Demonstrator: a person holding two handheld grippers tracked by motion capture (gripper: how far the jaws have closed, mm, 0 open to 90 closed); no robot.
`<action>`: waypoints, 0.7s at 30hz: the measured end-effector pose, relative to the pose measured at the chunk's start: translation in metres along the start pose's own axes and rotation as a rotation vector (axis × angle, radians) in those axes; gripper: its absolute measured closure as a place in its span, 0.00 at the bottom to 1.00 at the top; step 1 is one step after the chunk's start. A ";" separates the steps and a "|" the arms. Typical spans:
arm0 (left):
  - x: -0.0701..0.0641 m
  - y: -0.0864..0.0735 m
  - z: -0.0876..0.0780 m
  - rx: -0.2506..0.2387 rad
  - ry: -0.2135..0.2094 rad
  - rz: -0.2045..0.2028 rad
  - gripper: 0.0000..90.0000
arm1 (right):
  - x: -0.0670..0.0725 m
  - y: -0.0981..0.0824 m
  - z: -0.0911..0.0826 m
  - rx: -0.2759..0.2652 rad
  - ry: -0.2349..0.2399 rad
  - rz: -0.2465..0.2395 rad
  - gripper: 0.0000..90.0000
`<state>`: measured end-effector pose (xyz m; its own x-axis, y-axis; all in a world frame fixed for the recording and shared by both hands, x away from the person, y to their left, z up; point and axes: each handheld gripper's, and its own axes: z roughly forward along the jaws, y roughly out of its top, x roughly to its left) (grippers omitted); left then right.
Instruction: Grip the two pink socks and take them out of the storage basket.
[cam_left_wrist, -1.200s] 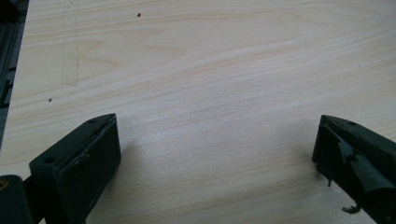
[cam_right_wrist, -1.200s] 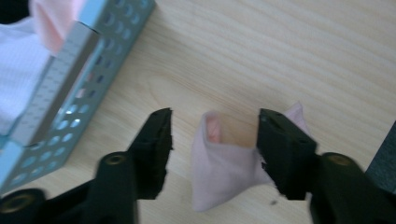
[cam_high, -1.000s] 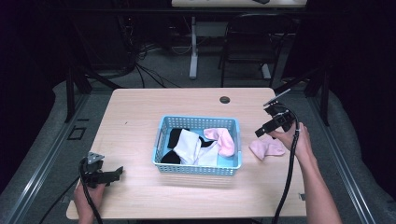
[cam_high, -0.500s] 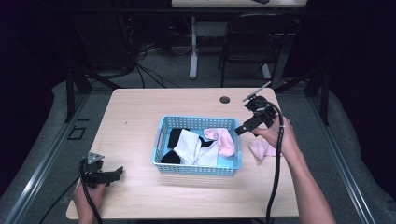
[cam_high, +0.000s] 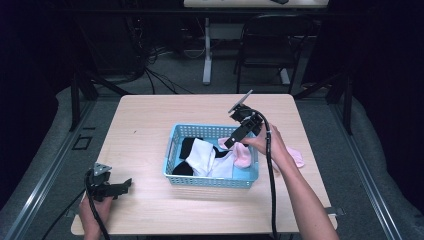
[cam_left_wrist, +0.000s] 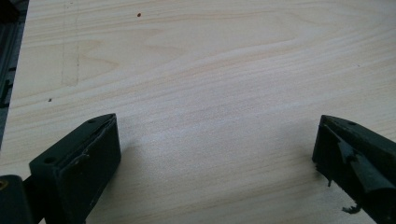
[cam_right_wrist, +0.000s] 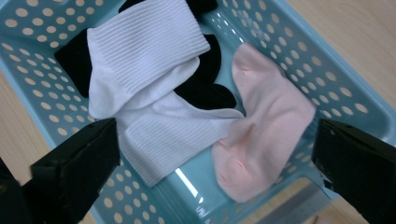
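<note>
So there's a light wooden desk (cam_high: 150, 125) with a blue perforated basket (cam_high: 210, 181) sitting around the middle of it. Inside the basket there's a pile of socks: a couple of white ribbed socks (cam_right_wrist: 149, 51) lying across some black socks (cam_right_wrist: 205, 86), and a pink sock (cam_right_wrist: 266, 130) on the side nearest the right hand. Another pink sock (cam_high: 296, 157) lies out on the desk just beside the basket's right end, partly hidden behind the person's right hand (cam_high: 267, 145).

The right tongs (cam_high: 231, 143) hang over the basket, tilted down toward the pink sock in it, and in the right gripper view the two jaws are spread wide with nothing between them, the socks showing in the gap.

The left tongs (cam_high: 125, 184) are way over at the near left corner of the desk, well apart from the basket, held low by the left hand (cam_high: 95, 207). Its jaws are wide apart too, just bare wood grain between them in the left gripper view.
</note>
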<state>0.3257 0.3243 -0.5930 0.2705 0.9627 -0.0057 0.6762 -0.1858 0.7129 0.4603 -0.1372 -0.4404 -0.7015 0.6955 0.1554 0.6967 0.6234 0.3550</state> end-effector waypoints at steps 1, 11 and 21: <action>0.000 0.000 0.000 0.000 0.000 0.000 0.01 | 0.000 0.002 0.004 0.015 -0.001 0.003 0.07; 0.000 0.000 0.000 0.000 0.000 0.000 0.01 | -0.019 0.008 0.044 0.122 0.002 0.070 0.17; 0.000 0.000 0.000 0.000 -0.001 0.000 0.01 | -0.028 0.008 0.053 0.134 -0.087 0.095 0.31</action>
<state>0.3258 0.3244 -0.5930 0.2712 0.9625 -0.0058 0.6764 -0.1863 0.7126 0.4937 -0.1329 -0.4903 -0.6196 0.7785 0.0999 0.7773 0.5910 0.2156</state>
